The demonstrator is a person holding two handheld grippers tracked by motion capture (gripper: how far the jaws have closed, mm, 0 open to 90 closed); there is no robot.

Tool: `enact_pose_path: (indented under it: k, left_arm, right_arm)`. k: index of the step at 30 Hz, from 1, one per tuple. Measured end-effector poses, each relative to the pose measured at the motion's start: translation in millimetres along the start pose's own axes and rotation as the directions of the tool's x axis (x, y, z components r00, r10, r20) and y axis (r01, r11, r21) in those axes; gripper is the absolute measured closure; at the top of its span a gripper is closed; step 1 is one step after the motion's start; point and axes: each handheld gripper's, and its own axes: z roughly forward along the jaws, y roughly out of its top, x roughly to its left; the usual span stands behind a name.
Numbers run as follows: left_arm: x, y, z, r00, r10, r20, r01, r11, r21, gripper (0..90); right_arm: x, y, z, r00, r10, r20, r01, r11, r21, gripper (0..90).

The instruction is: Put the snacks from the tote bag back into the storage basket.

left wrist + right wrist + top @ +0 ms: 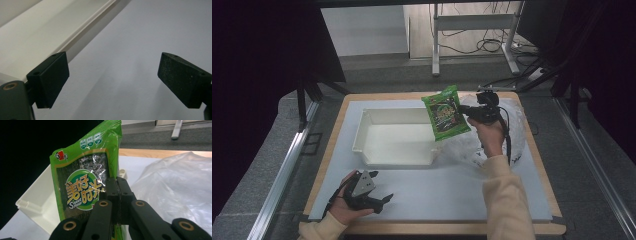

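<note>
Grey mat (pixel 437 192) | right gripper (pixel 465 111) pinching seaweed packet (pixel 445 112) over white tray (pixel 394 137) | left gripper (pixel 384 199) jaws spread

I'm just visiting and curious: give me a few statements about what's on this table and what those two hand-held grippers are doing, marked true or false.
1. The right gripper is clamped on a green snack packet. True.
2. The packet lies flat inside the white tray. False: it is held up in the air, over the tray's right end.
3. The left gripper is shut on something. False: its jaws stand wide apart, with nothing between them.
4. A clear plastic bag lies right of the tray. True.
</note>
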Motion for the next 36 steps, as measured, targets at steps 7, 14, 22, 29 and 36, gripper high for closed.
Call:
enact_pose_path:
  k: [7,14,22,29,36]
  left_arm:
    - [0.4,-0.5,0.5,1.0,0.002,0.002,-0.002,1.0,0.005,10.0]
    - [0.5,-0.6,1.0,1.0,0.003,0.004,-0.003,1.0,0.007,10.0]
    - [0.4,-0.8,1.0,1.0,0.006,0.003,-0.006,1.0,0.006,10.1]
    - [0.2,-0.9,1.0,1.0,0.005,0.004,-0.005,1.0,0.005,10.0]
    - [0.1,-0.8,0.8,1.0,0.004,0.004,-0.004,1.0,0.003,10.0]
  right_arm:
    - [10.6,1.6,9.7,0.9998,-0.009,-0.019,0.009,1.0,0.003,90.0]
    - [20.3,3.6,20.1,0.9992,-0.016,-0.038,0.016,1.0,0.005,90.0]
    - [30.9,4.8,30.0,0.9982,-0.021,-0.056,0.021,1.0,0.007,90.0]
    - [39.0,6.2,38.2,0.9974,-0.028,-0.067,0.028,0.999,0.014,89.9]
    - [44.5,5.7,45.6,0.9968,-0.028,-0.074,0.03,0.999,0.023,89.9]
